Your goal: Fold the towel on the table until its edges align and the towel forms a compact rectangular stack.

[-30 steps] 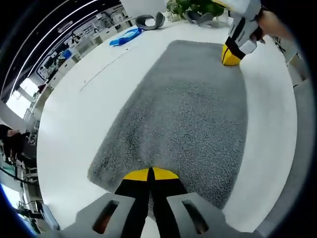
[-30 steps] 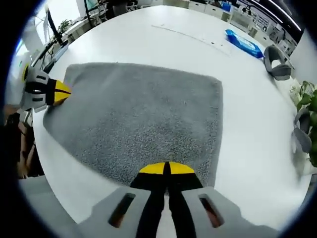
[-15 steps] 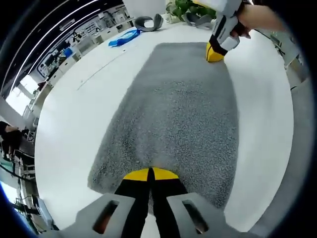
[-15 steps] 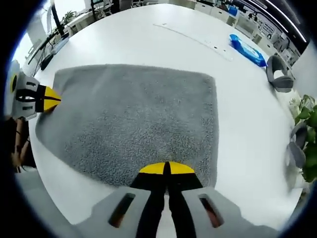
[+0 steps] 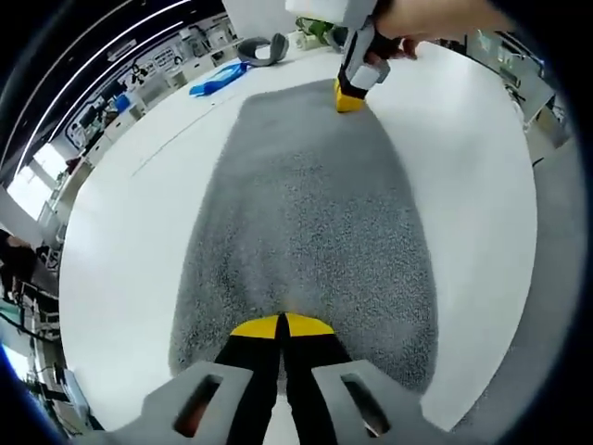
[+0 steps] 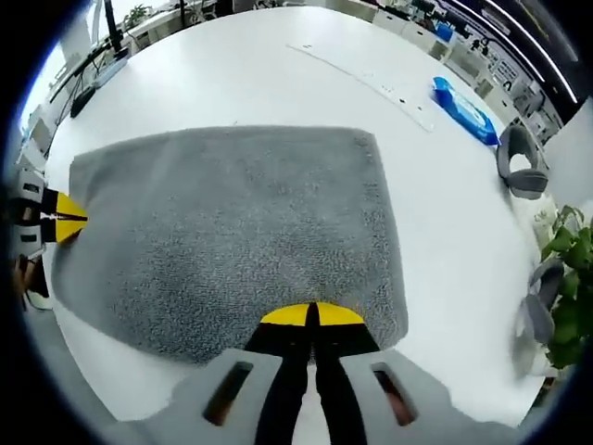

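The white table (image 5: pixel 120 232) carries everything, and the grey towel (image 5: pixel 310 232) lies spread flat on it as a single layer, its long edges roughly parallel to the table's near edge in the right gripper view, where the table (image 6: pixel 232 74) stretches away broad and bare behind the towel (image 6: pixel 232 222).

The left gripper view looks down the towel's length: the left gripper (image 5: pixel 281 326) has its yellow-tipped jaws pressed together on the towel's near short edge, and at the far short edge the right gripper (image 5: pixel 350 95) pinches the cloth, a person's hand (image 5: pixel 417 20) wrapped around its body and reaching in from the table's far right side. The right gripper view looks the other way: the right gripper (image 6: pixel 313 315) is closed on the towel's edge near one corner, and the left gripper (image 6: pixel 56 216) shows at the opposite end, its jaws likewise clamped on the edge.

Past the towel, toward the table's far edge, the left gripper view shows a blue packet (image 5: pixel 218 78) and a grey neck pillow (image 5: pixel 259 46). The right gripper view shows the same blue packet (image 6: pixel 466 99) and neck pillow (image 6: pixel 519 167), plus a green plant (image 6: pixel 567 306) at the table's corner and a monitor (image 6: pixel 102 46) on a desk beyond the table.
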